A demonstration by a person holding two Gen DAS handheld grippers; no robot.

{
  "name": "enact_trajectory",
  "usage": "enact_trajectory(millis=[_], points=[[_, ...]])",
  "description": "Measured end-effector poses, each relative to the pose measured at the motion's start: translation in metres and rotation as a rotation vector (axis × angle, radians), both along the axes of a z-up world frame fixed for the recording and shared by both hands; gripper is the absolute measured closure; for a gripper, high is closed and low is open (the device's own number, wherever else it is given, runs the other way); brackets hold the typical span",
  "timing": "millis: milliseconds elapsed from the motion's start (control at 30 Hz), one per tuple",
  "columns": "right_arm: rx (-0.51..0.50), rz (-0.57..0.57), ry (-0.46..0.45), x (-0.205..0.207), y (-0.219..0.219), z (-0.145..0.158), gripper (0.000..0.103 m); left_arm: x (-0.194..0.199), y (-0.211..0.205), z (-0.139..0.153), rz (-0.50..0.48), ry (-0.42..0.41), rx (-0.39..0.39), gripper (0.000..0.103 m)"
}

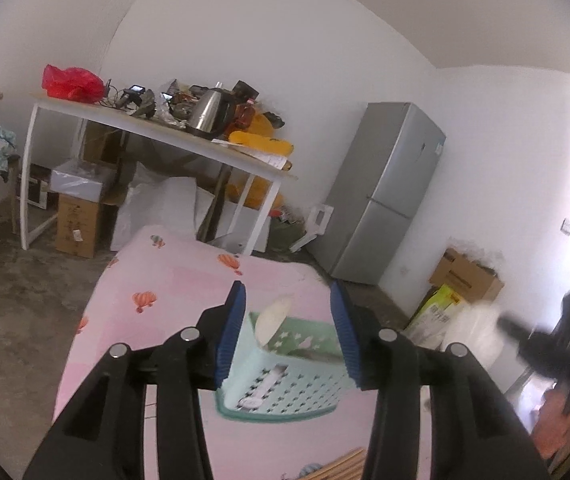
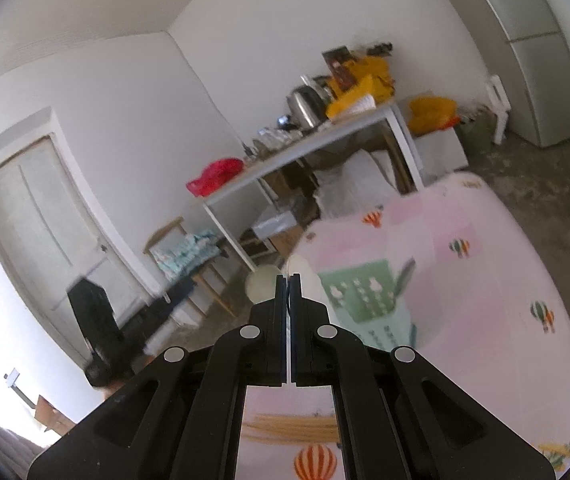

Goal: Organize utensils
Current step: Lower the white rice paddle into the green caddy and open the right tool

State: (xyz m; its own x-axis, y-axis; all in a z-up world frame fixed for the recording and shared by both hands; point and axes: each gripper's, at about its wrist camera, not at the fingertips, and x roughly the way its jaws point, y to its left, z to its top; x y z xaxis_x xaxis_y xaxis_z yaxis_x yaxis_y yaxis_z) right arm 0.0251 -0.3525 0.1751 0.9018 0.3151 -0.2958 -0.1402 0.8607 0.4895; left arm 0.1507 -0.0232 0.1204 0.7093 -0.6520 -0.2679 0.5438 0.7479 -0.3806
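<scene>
Left gripper (image 1: pixel 285 320): jaws parted, nothing between the pads.
Basket (image 1: pixel 285 376): lower centre, on pink cloth (image 1: pixel 173 280), just beyond the open jaws (spoon (image 1: pixel 272 315) standing inside).
Right gripper (image 2: pixel 288 280): closed on a thin white utensil (image 2: pixel 287 360), likely carried towards the basket.

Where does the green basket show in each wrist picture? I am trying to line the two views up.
Left wrist view: the green basket sits low in the middle, on the pink cloth, seen between the blue pads.
Right wrist view: the green basket lies just right of the middle, partly behind the shut tool's tip.
Shared landmark: the steel kettle on the white table.
</scene>
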Motion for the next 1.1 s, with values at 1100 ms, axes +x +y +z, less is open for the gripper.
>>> enact_trajectory(millis=[1100], points=[[-0.038,-0.117,0.086,0.07,-0.021,-0.034,0.096,-0.023,0.02,-0.034,0.053,0.04,0.083,0.055]])
